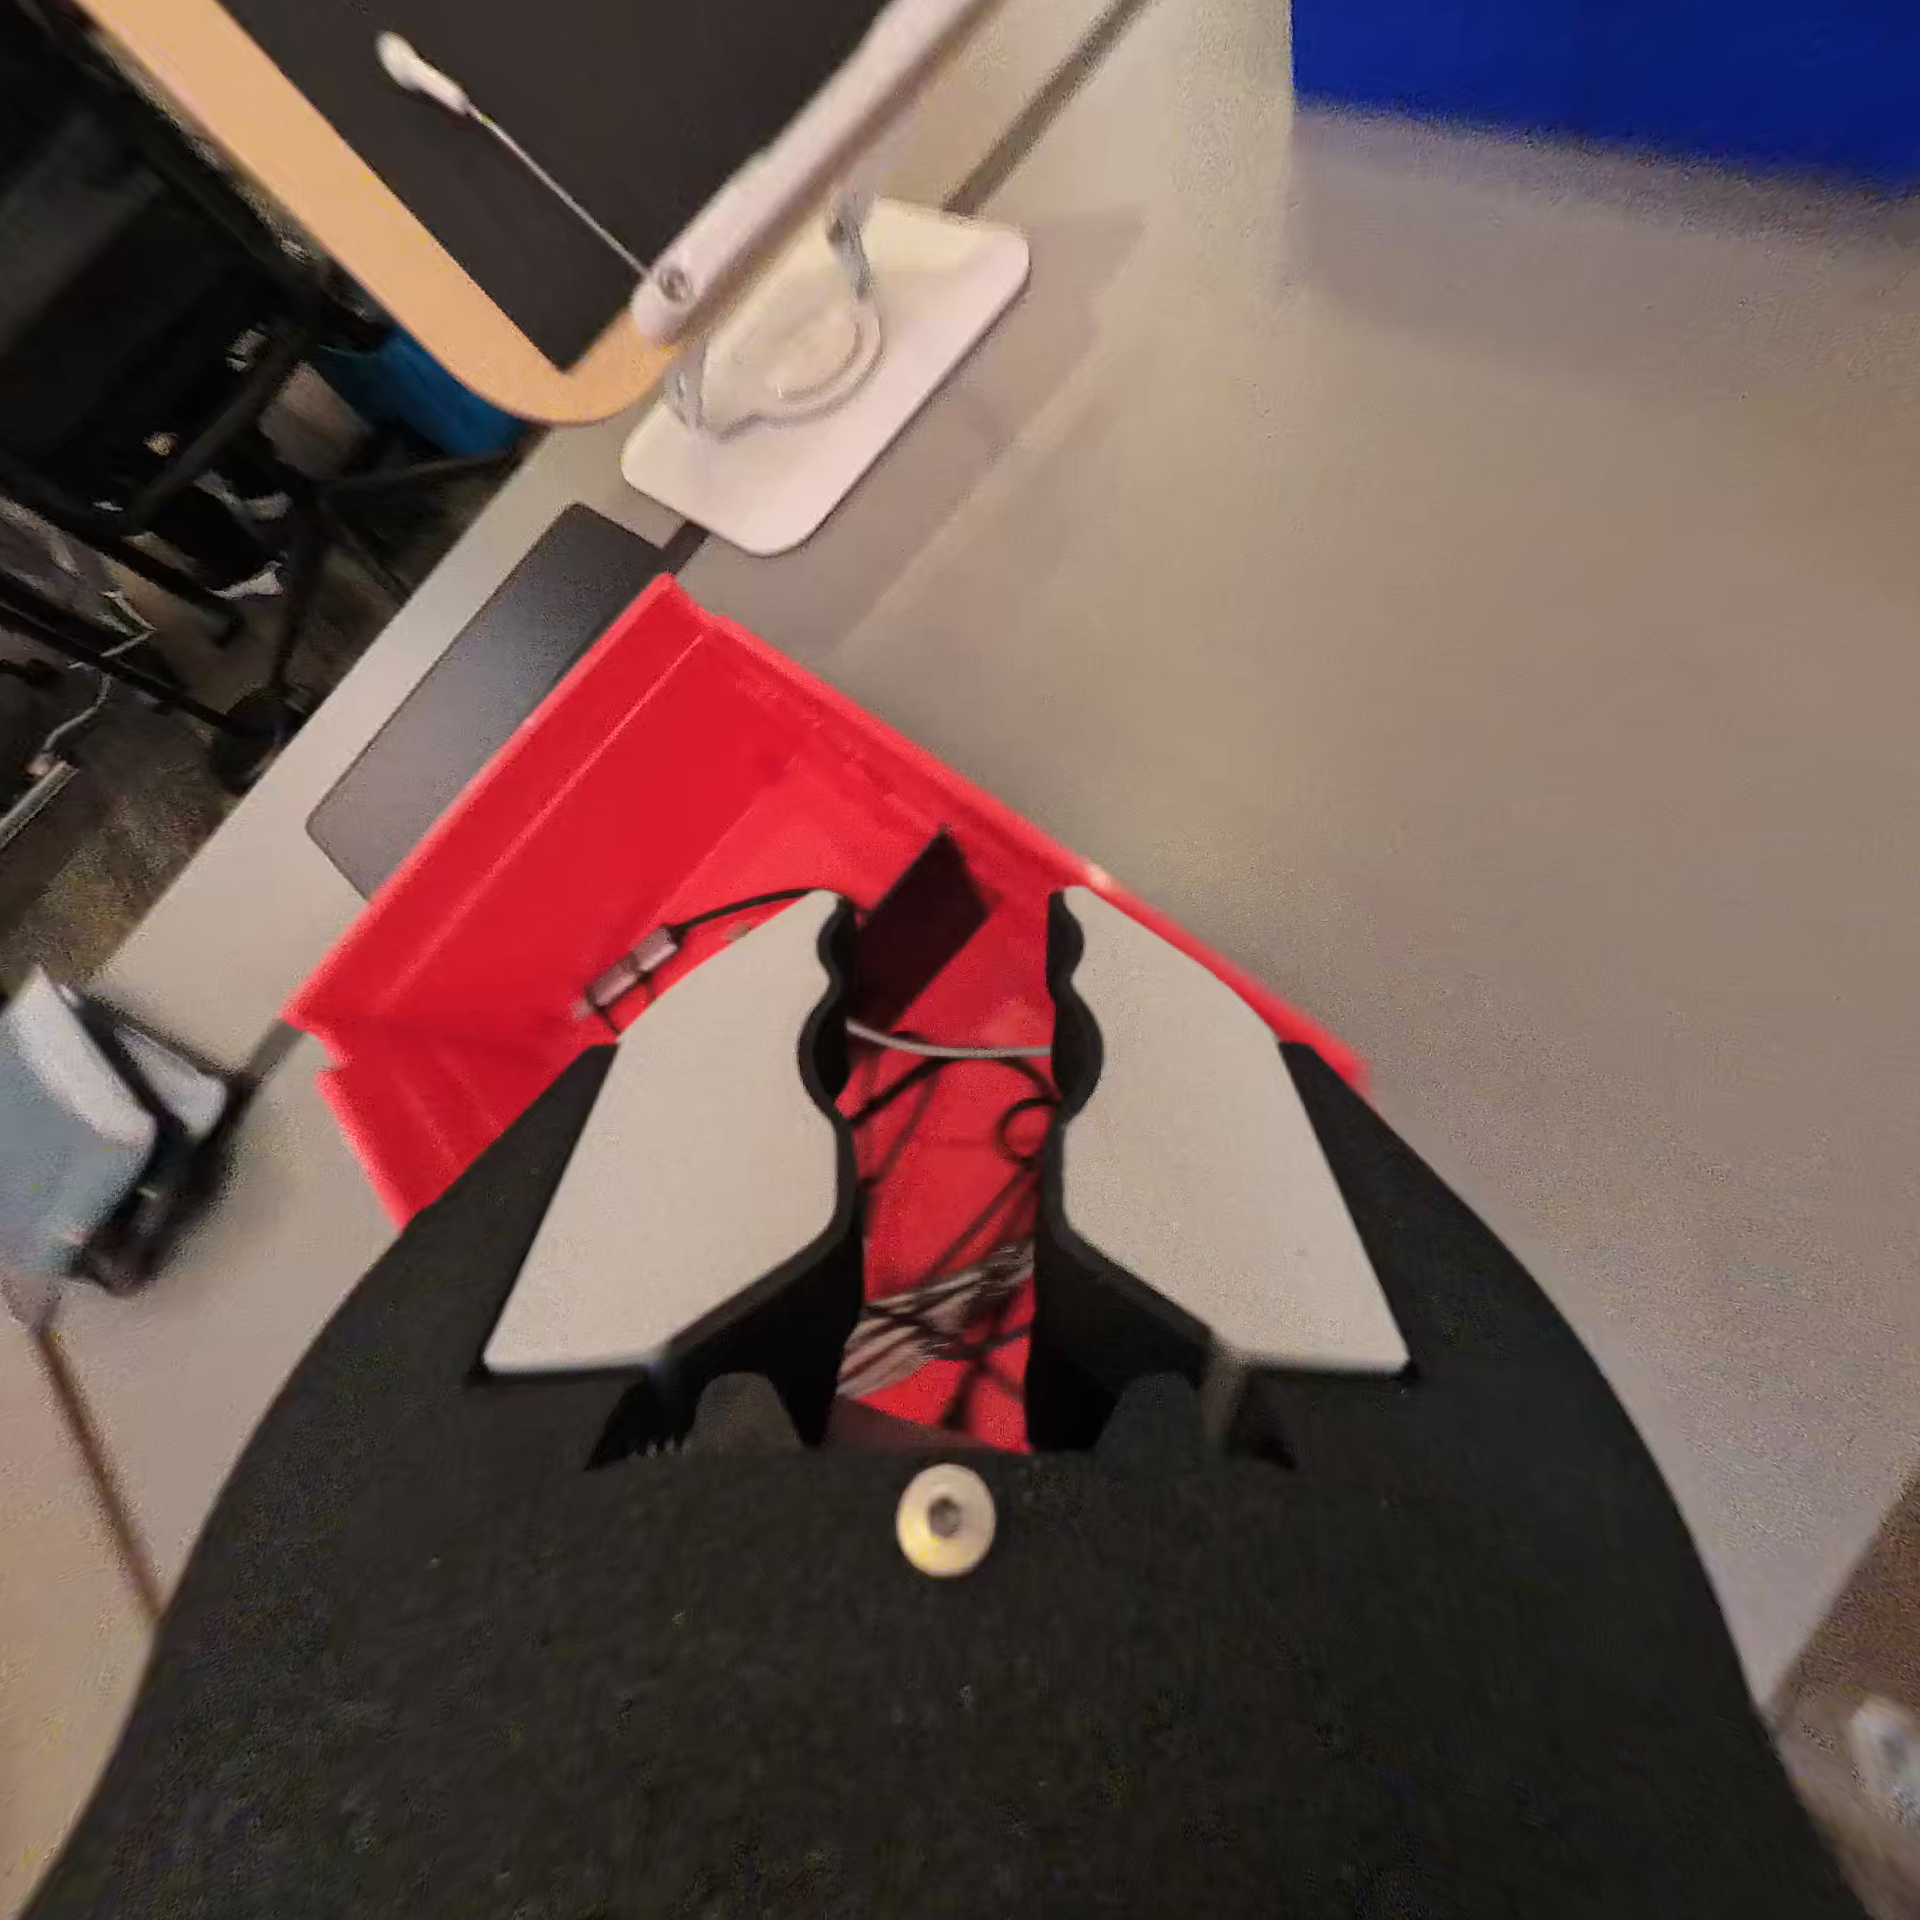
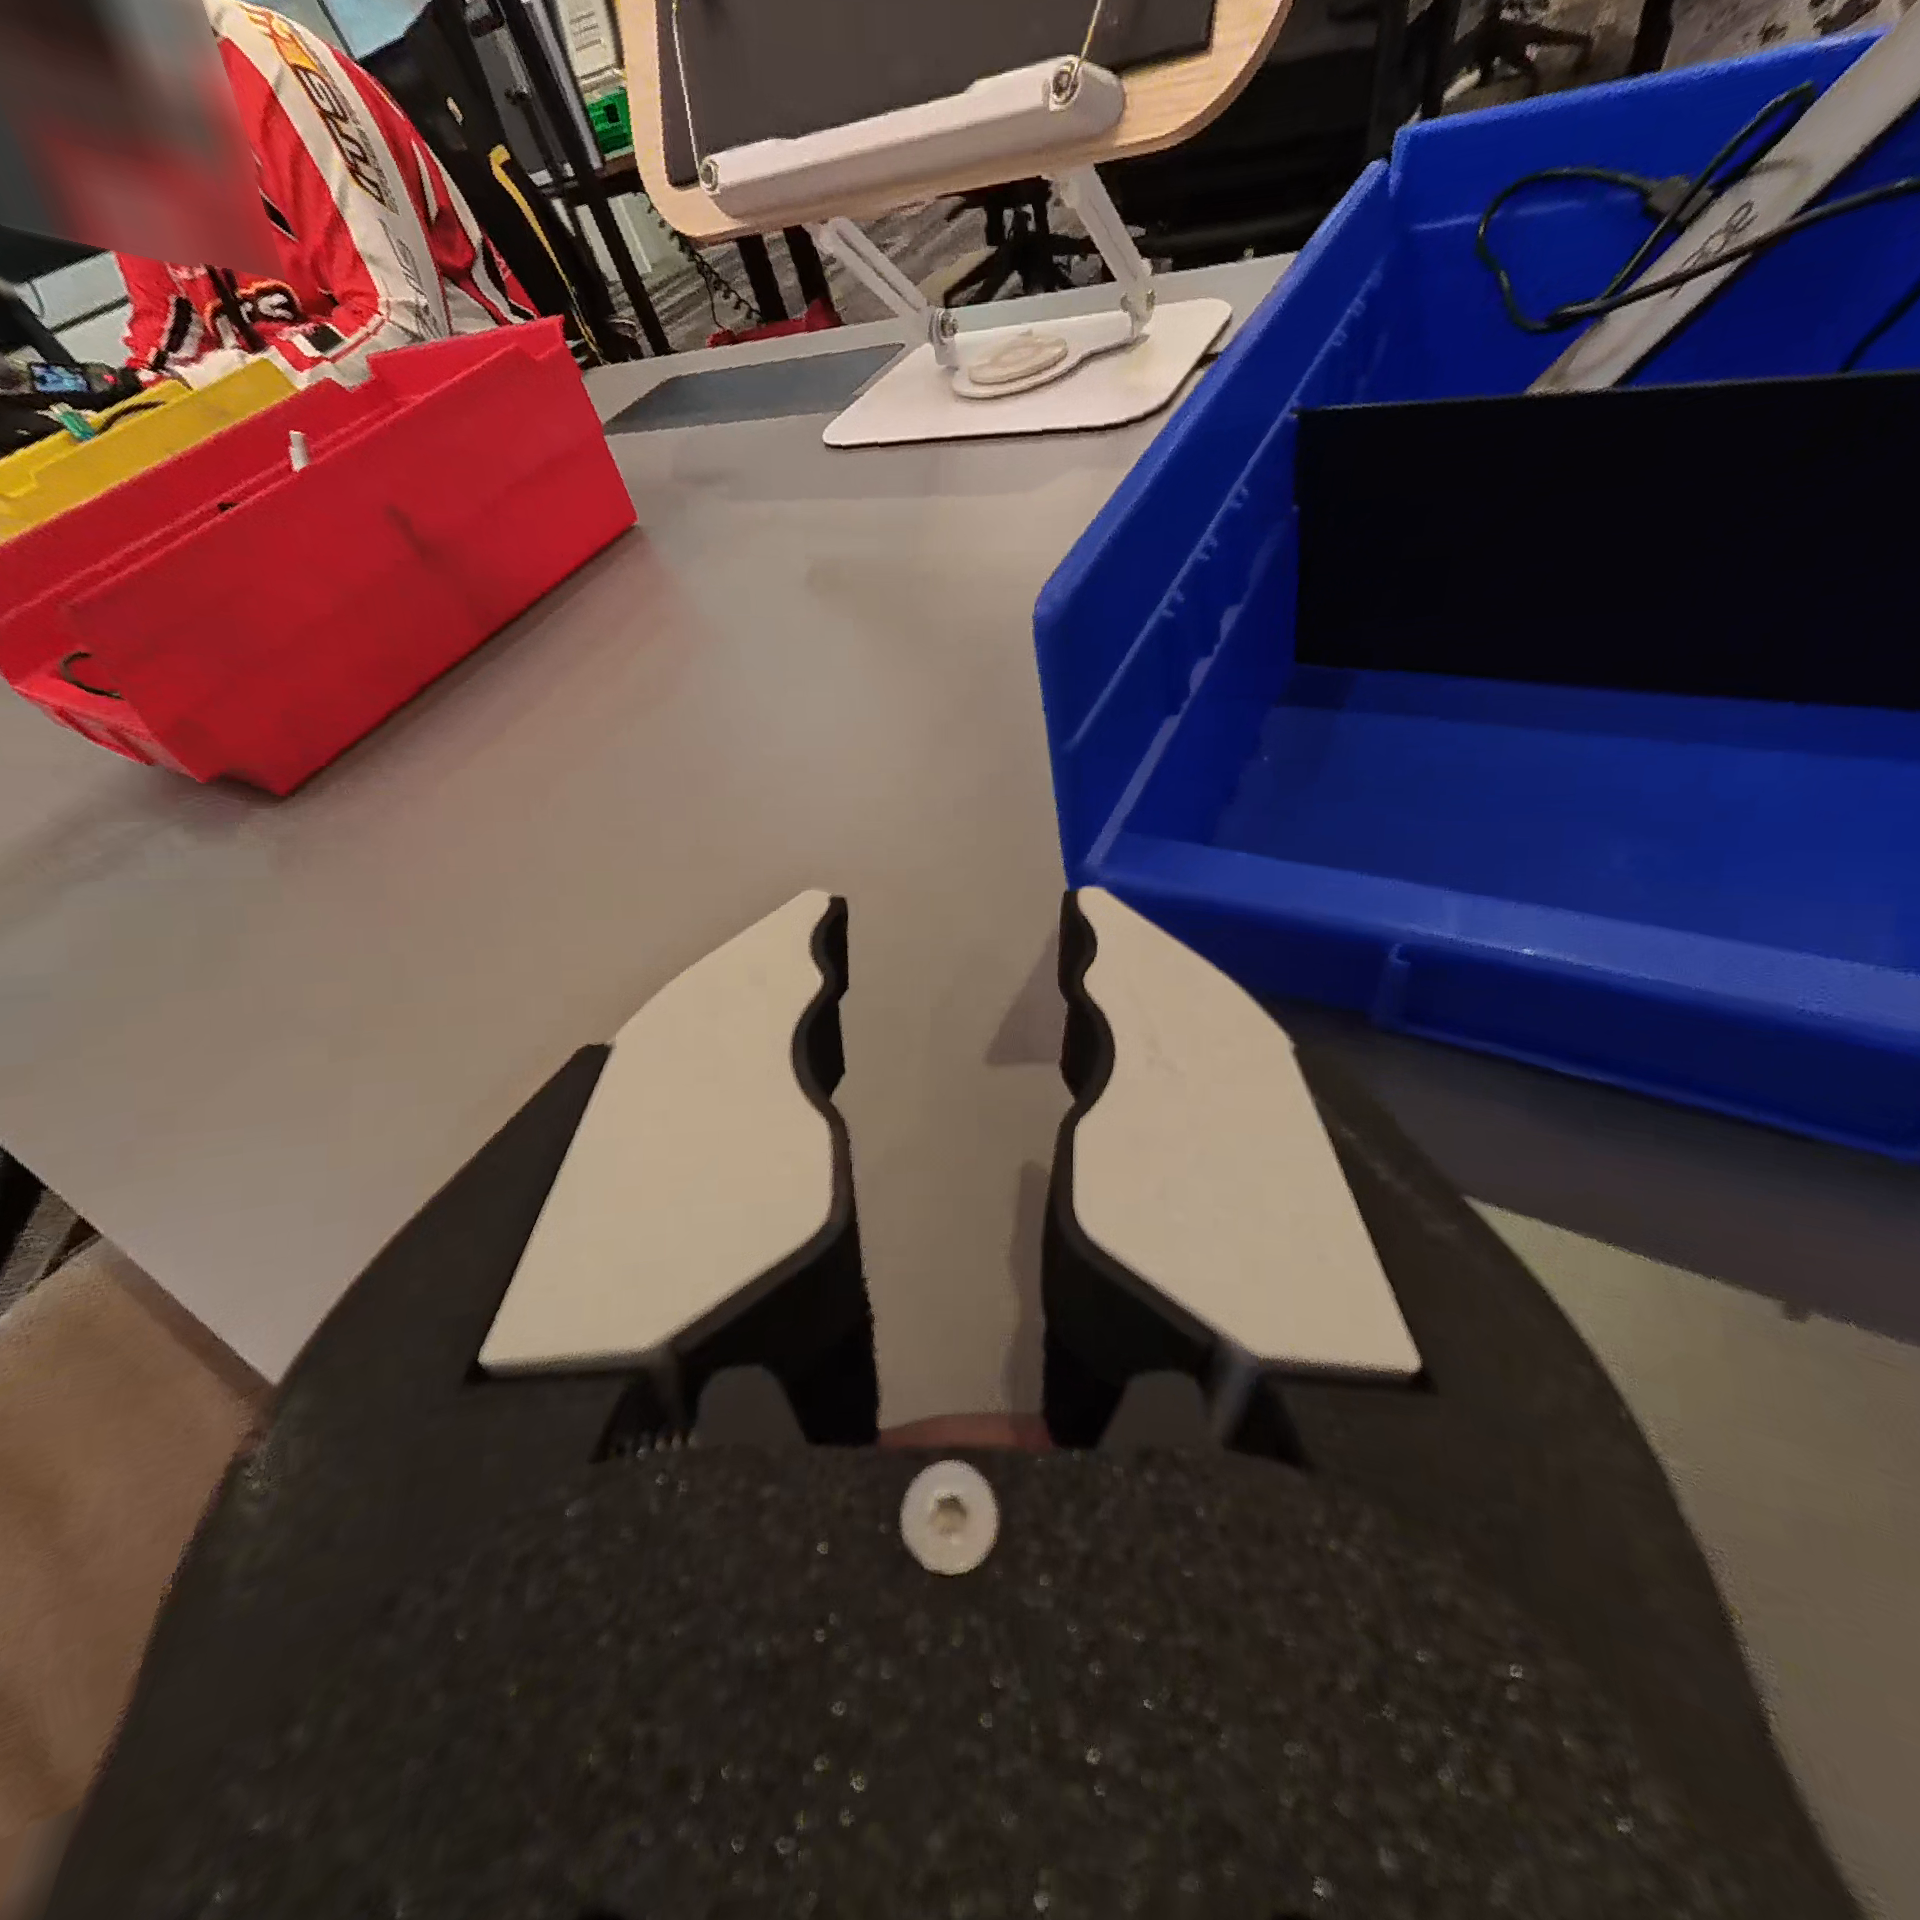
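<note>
Flanking the table (image 2: 727, 727): red bin (image 2: 343, 582), blue bin (image 2: 1195, 623).

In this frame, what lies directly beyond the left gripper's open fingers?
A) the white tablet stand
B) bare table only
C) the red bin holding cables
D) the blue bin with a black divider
C: in the left wrist view the left gripper is open over the red bin, with tangled cables visible between its fingers.
</note>
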{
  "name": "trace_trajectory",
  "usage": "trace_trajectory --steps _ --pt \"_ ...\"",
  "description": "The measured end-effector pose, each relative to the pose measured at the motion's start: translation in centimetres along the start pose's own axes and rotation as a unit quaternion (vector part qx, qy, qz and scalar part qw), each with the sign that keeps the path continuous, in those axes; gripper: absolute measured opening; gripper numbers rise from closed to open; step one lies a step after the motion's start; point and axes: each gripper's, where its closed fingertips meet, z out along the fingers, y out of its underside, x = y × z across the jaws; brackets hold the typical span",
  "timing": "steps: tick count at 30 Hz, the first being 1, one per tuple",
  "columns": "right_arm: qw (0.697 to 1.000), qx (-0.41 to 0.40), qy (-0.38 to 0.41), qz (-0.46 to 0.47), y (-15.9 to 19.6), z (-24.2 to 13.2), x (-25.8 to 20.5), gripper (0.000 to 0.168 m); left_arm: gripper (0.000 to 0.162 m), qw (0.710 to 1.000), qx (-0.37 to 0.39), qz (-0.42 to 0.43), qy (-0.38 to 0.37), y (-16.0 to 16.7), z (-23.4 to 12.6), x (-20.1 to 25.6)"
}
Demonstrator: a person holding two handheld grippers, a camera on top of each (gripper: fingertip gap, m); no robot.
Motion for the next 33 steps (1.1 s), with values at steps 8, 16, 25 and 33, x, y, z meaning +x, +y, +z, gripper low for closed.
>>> trace_trajectory --steps 8,16,25,33 --pt "0.998 0.044 -0.033 -0.007 -1.6 -0.4 -0.9 0.05 0.037 0.976 -0.172 0.105 0.085 5.0 10.8 -10.4" --pt "0.998 0.04 -0.042 -0.031 -1.0 -0.3 -1.2 0.049 0.034 0.925 -0.241 0.199 0.215 9.4 17.5 -7.2" --pt "0.997 0.033 -0.061 -0.025 -0.9 0.0 -1.8 0.047 0.008 0.906 -0.246 0.26 0.224 10.6 17.4 -6.3" --pt "0.996 0.038 -0.084 -0.011 -1.1 -0.3 -2.9 0.044 0.003 0.947 -0.19 0.241 0.097 6.8 12.6 -10.3"
